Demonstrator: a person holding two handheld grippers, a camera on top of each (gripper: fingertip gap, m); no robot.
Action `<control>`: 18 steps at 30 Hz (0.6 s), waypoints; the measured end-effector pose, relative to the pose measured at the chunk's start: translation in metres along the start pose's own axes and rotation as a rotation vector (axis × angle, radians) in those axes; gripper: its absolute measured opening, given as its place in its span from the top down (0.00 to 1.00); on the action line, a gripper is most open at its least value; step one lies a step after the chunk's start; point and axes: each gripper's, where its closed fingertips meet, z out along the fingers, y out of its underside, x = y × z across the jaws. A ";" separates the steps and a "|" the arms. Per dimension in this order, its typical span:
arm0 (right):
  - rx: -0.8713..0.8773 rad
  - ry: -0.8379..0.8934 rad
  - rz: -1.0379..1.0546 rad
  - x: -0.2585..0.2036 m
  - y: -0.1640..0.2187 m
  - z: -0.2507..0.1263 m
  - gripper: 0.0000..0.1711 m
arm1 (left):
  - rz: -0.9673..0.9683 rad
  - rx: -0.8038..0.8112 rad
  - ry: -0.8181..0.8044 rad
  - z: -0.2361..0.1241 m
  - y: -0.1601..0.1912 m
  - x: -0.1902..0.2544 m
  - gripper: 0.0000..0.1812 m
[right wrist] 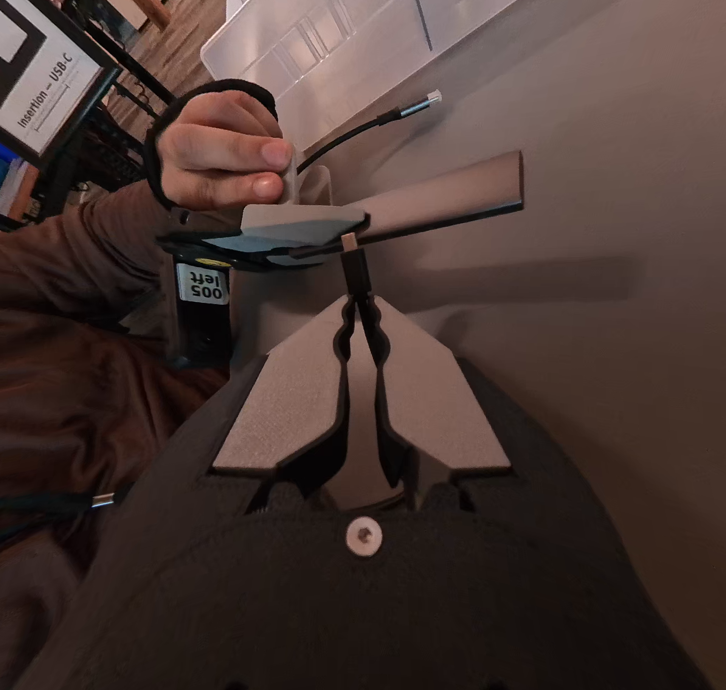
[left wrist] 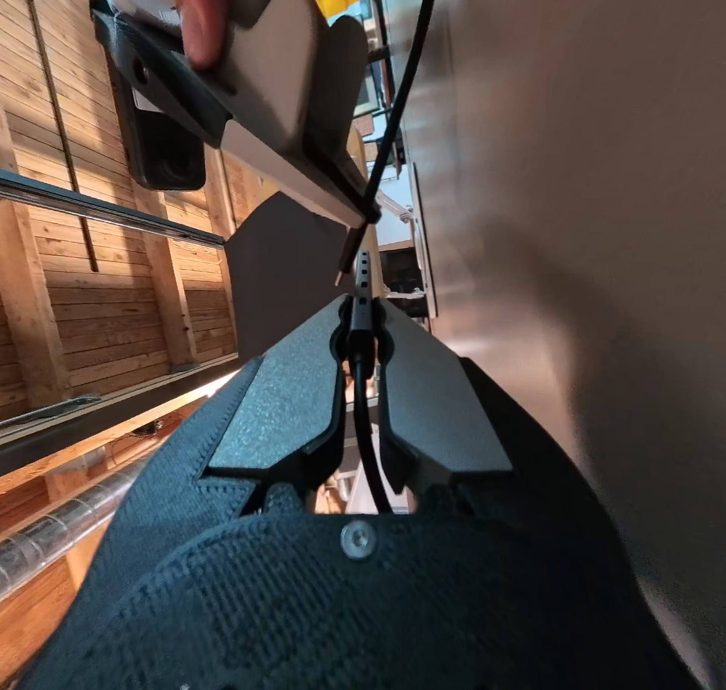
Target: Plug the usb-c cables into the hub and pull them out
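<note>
left claw (left wrist: 360, 309) clamped on slim grey metal hub (left wrist: 363, 278), port row showing | right claw (right wrist: 359, 302) pinching black usb-c cable (right wrist: 356, 274), silver plug tip just beside hub (right wrist: 451, 203) edge, not inserted | matte beige surface (right wrist: 589, 317) | clear plastic bin (right wrist: 353, 23) behind | wood-plank wall (left wrist: 98, 278)

The worktop (right wrist: 589, 357) is a plain, matte surface of pale grey-beige, lit warm. In the left wrist view it fills the right side as a smooth blurred plane (left wrist: 569, 239). One thing plainly stands on it: a translucent plastic bin (right wrist: 314, 31) with ribbed walls, set along the far edge, one rounded corner close to the worktop's side edge. A thin dark line shows through its wall. Just in front of the bin shows the clear-capped plug of a black cable (right wrist: 353, 133); whether it rests on the worktop cannot be told. Soft, long shadows fall across the bare middle.
</note>
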 end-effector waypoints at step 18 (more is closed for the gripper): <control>-0.014 -0.026 0.051 0.001 0.006 0.002 0.98 | 0.005 -0.021 -0.062 -0.001 0.001 -0.008 0.96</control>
